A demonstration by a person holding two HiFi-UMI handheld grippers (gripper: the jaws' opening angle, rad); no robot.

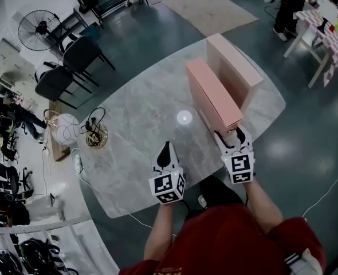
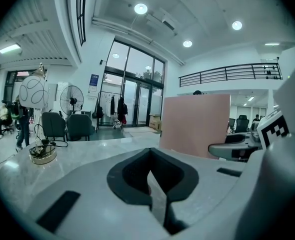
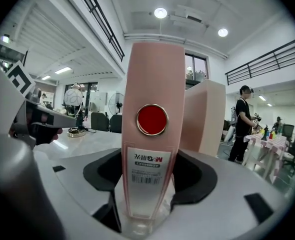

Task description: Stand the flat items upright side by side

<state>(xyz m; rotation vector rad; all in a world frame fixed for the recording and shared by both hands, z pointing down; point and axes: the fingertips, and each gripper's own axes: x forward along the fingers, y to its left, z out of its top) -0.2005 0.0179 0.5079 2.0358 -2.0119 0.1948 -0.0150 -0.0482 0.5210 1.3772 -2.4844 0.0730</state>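
Two box files stand upright side by side on the marble table point(image 1: 140, 113): a pink one point(image 1: 212, 96) and a paler one point(image 1: 235, 67) behind it. My right gripper point(image 1: 235, 137) is at the pink file's near end. In the right gripper view its spine point(image 3: 152, 84), with a red ring hole and a white label, fills the space between the jaws of the right gripper point(image 3: 146, 199), which is shut on it. The paler file point(image 3: 205, 116) shows just behind it. My left gripper point(image 1: 167, 153) hovers over the table to the left, shut and empty point(image 2: 155, 184). From there the pink file point(image 2: 195, 124) stands ahead to the right.
A gold dish with a black cable point(image 1: 95, 135) and a white globe lamp point(image 1: 66, 128) sit near the table's left edge. Black chairs point(image 1: 71, 62) and a fan point(image 1: 36, 30) stand beyond. A person point(image 1: 286, 4) stands by a side table point(image 1: 323, 27) at the back right.
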